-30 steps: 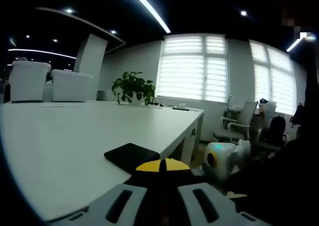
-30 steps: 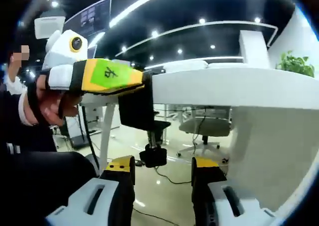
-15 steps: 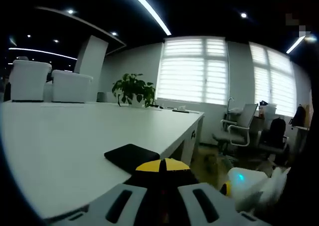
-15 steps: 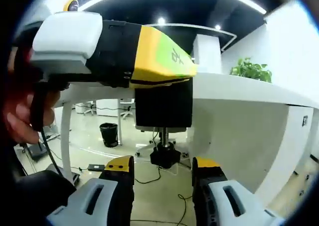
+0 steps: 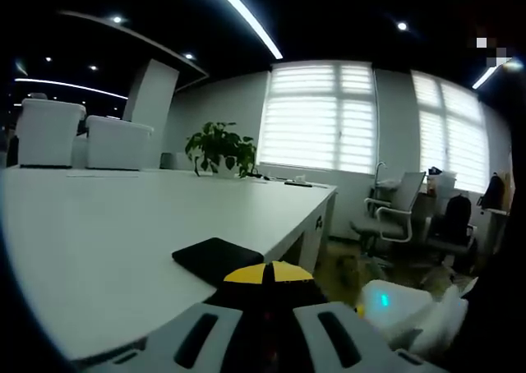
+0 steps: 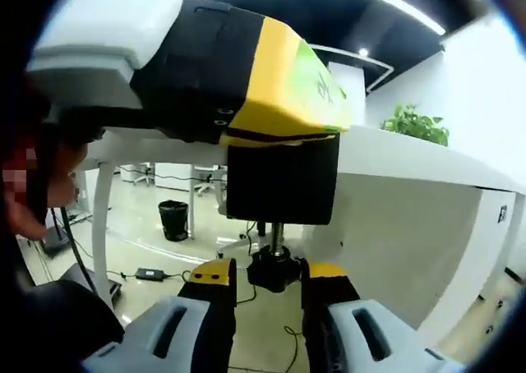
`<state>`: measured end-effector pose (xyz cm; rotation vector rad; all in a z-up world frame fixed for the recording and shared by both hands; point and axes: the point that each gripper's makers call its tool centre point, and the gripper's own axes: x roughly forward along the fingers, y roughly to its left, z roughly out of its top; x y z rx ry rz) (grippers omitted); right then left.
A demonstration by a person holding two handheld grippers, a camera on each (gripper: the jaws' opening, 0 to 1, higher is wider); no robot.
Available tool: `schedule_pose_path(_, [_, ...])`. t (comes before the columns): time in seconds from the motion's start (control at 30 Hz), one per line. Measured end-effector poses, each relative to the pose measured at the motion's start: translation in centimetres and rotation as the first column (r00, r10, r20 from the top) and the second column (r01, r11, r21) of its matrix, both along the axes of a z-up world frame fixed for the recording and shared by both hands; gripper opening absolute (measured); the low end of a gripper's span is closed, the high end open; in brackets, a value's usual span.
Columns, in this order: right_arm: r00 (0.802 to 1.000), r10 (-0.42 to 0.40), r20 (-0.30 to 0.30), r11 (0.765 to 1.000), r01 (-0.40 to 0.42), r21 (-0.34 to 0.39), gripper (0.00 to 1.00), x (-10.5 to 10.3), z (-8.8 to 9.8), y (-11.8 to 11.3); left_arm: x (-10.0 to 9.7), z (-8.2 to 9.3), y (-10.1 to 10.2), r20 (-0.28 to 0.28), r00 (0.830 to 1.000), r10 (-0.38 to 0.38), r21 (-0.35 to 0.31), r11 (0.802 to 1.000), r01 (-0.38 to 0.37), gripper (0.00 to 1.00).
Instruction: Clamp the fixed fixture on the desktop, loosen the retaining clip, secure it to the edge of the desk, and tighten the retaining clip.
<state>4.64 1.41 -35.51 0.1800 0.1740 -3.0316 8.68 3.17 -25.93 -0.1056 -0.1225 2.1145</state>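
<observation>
Right tool [image 6: 265,281]: yellow-tipped jaws parted, one on each side of the black retaining knob [image 6: 272,270], close against it or nearly so; whether they press it cannot be told. The knob sits dead ahead of this tool, low, between the tips.

Threaded screw [image 6: 278,238]: rises from the knob into the underside of the fixture. Its long axis runs straight up toward the desk underside, so the knob would be turned about that upright line. Judgement: the coming move is a tightening twist, and the right tool is the nearer and better placed for it.

Black fixture [image 6: 282,179]: its body hangs over the desk edge [image 6: 394,163], just above the screw. In the left gripper view its flat top plate [image 5: 217,256] lies on the white desk surface near the corner.

Left tool [image 5: 267,275]: jaws drawn together, yellow tips meeting on the fixture at the desk edge, holding it in place. Seen in the right gripper view as a large yellow-and-black body [image 6: 246,85] directly above the fixture.

Beyond: potted plant [image 5: 219,145] far along the desk; blinds on the windows behind.
</observation>
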Motion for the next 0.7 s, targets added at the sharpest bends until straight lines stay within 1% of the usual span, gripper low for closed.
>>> schedule_pose_path(0.03, [1.0, -0.001, 0.0, 1.0, 0.001, 0.008, 0.24, 0.07, 0.0, 0.19, 0.01, 0.0, -0.01, 0.001, 1.0, 0.001, 0.001, 1.0, -0.001, 0.01])
schedule_pose_path(0.1, [1.0, 0.001, 0.001, 1.0, -0.001, -0.001, 0.24, 0.12, 0.04, 0.24, 0.04, 0.0, -0.02, 0.0, 1.0, 0.001, 0.001, 1.0, -0.001, 0.01])
schedule_pose_path(0.17, [1.0, 0.005, -0.005, 1.0, -0.005, 0.011, 0.24, -0.01, 0.02, 0.32, 0.07, 0.0, -0.02, 0.0, 1.0, 0.002, 0.001, 1.0, -0.002, 0.01])
schedule_pose_path(0.27, [1.0, 0.031, 0.003, 0.999, -0.031, -0.014, 0.23, -0.17, 0.07, 0.39, 0.09, -0.01, -0.02, 0.003, 1.0, 0.001, 0.0, 1.0, -0.001, 0.01])
schedule_pose_path(0.37, [0.995, 0.099, 0.004, 0.994, -0.098, -0.051, 0.23, -0.28, 0.09, 0.22, 0.13, 0.0, -0.01, 0.004, 1.0, 0.001, 0.0, 1.0, -0.001, 0.01])
schedule_pose_path(0.4, [0.988, 0.152, 0.001, 0.986, -0.152, -0.068, 0.23, 0.14, 0.17, 0.19, 0.16, 0.0, -0.01, 0.003, 1.0, 0.001, -0.001, 1.0, -0.001, 0.01])
schedule_pose_path(0.43, [0.981, 0.194, 0.003, 0.979, -0.194, -0.068, 0.23, 0.14, 0.17, 0.18, 0.15, 0.0, -0.01, 0.002, 1.0, 0.002, -0.001, 1.0, -0.002, 0.01])
schedule_pose_path(0.47, [0.97, 0.244, 0.003, 0.968, -0.243, -0.058, 0.23, 0.14, 0.17, 0.14, 0.16, 0.0, -0.01, 0.002, 1.0, 0.001, -0.001, 1.0, -0.001, 0.01])
schedule_pose_path(0.5, [0.957, 0.289, 0.007, 0.955, -0.288, -0.064, 0.23, 0.3, 0.21, 0.14, 0.15, 0.0, 0.0, 0.003, 1.0, 0.002, 0.0, 1.0, -0.002, 0.01])
schedule_pose_path(0.53, [0.939, 0.344, 0.007, 0.938, -0.343, -0.044, 0.23, 0.41, 0.3, 0.09, 0.15, 0.0, 0.0, 0.003, 1.0, 0.002, 0.0, 1.0, -0.002, 0.01])
schedule_pose_path(0.57, [0.915, 0.404, 0.017, 0.914, -0.403, -0.053, 0.23, 0.63, 0.32, 0.07, 0.15, 0.0, 0.0, 0.005, 1.0, 0.001, 0.001, 1.0, -0.001, 0.01])
schedule_pose_path(0.6, [0.901, 0.432, 0.026, 0.901, -0.43, -0.06, 0.23, 0.71, 0.33, -0.01, 0.14, 0.0, 0.0, 0.007, 1.0, 0.001, 0.002, 1.0, -0.001, 0.01])
schedule_pose_path(0.67, [0.855, 0.515, 0.051, 0.857, -0.512, -0.061, 0.23, 0.43, 0.21, -0.15, 0.13, 0.0, 0.01, 0.009, 1.0, 0.002, 0.001, 1.0, -0.002, 0.01])
schedule_pose_path(0.7, [0.83, 0.555, 0.06, 0.832, -0.553, -0.042, 0.23, 0.63, 0.26, -0.25, 0.12, 0.0, 0.01, 0.01, 1.0, 0.001, 0.001, 1.0, -0.001, 0.01])
